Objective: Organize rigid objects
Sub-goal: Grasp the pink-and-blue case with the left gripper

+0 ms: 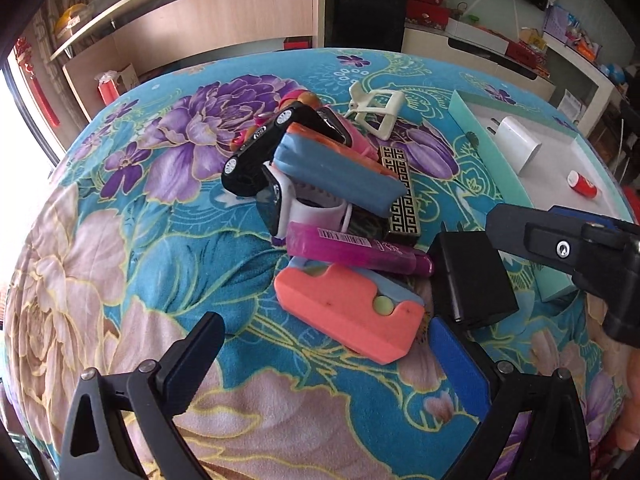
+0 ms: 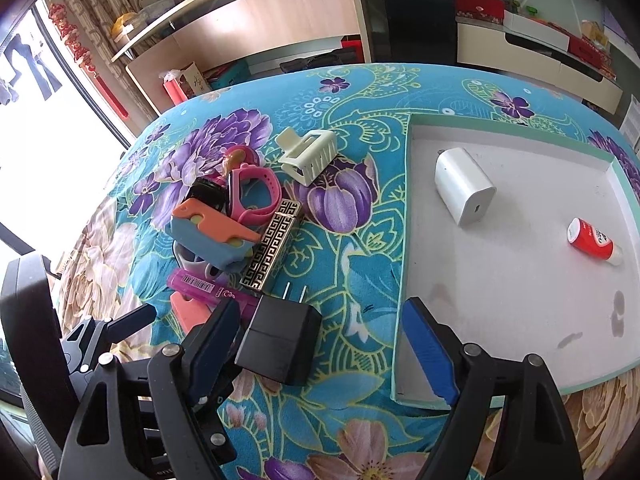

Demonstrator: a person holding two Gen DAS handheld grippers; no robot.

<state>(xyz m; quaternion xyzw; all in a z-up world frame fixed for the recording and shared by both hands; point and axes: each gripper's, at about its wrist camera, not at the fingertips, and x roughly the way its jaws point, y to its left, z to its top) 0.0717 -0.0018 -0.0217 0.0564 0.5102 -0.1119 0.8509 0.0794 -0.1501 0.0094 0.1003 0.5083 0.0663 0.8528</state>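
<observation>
window: bright daylight, left | wooden shelf unit: behind | white low cabinet: right

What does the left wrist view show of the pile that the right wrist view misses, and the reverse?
Left wrist only: the black toy car in the pile, and the whole salmon-pink foam block between the open left gripper.
Right wrist only: the full white tray floor and the open right gripper with its left finger against the black plug adapter, no grip.
Both: the white charger cube, red-and-white small tube, purple tube, cream hair claw.
</observation>
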